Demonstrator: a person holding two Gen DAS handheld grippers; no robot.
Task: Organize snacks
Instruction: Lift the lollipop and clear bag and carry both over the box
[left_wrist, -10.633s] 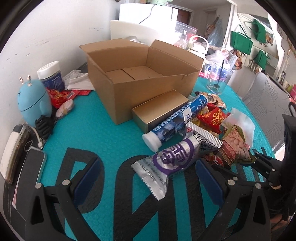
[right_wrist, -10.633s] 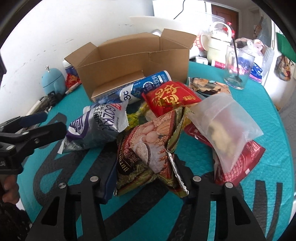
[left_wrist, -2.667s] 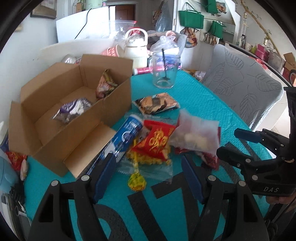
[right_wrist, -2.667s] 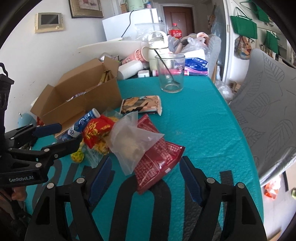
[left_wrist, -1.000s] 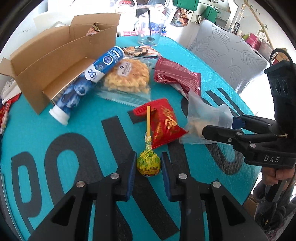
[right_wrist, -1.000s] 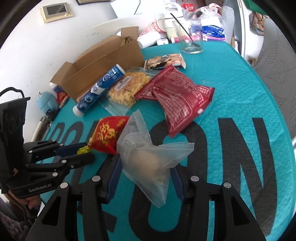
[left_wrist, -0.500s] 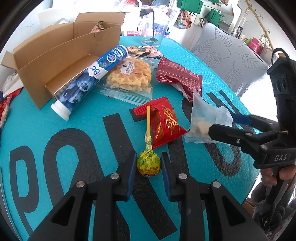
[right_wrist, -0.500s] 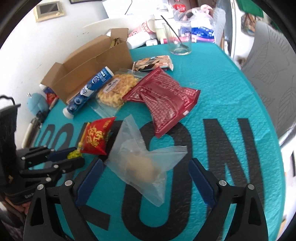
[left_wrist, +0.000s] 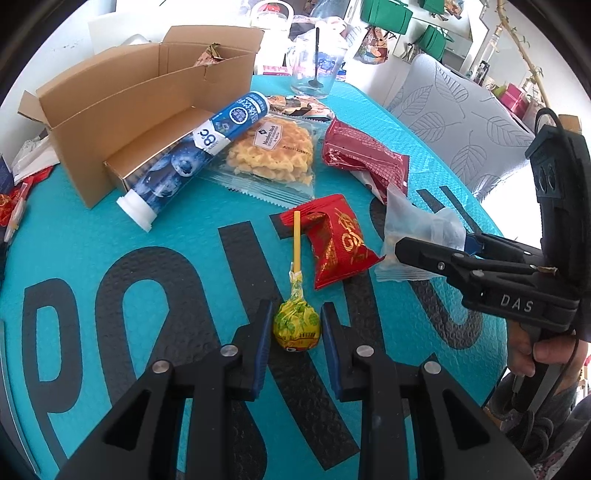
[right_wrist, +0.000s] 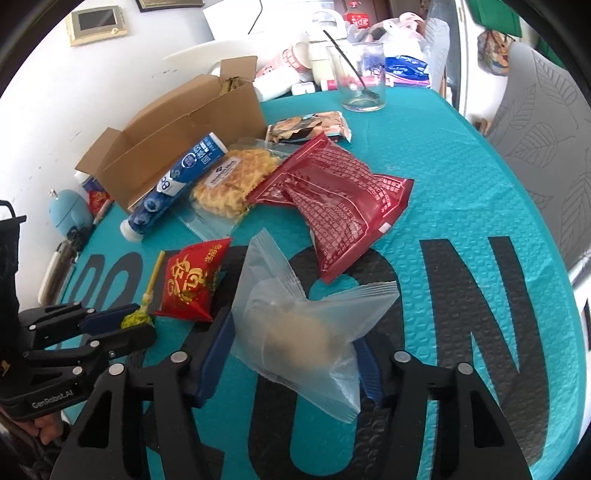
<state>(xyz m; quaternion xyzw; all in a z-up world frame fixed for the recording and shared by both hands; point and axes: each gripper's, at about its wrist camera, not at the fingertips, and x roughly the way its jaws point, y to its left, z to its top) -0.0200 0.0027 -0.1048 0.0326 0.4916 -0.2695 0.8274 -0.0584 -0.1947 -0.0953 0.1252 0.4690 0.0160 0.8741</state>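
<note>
A lived-in home dining room: a round table (right_wrist: 461, 155) under a teal cloth, a padded leaf-print chair (left_wrist: 454, 122), a kettle (right_wrist: 325, 40), a drinking glass (right_wrist: 364, 77), framed pictures on the wall and green bags (left_wrist: 386, 14) hanging up.

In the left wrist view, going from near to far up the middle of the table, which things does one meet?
Yellow wrapped lollipop → small red foil packet → clear bag of yellow waffle snacks → clear drinking glass.
</note>
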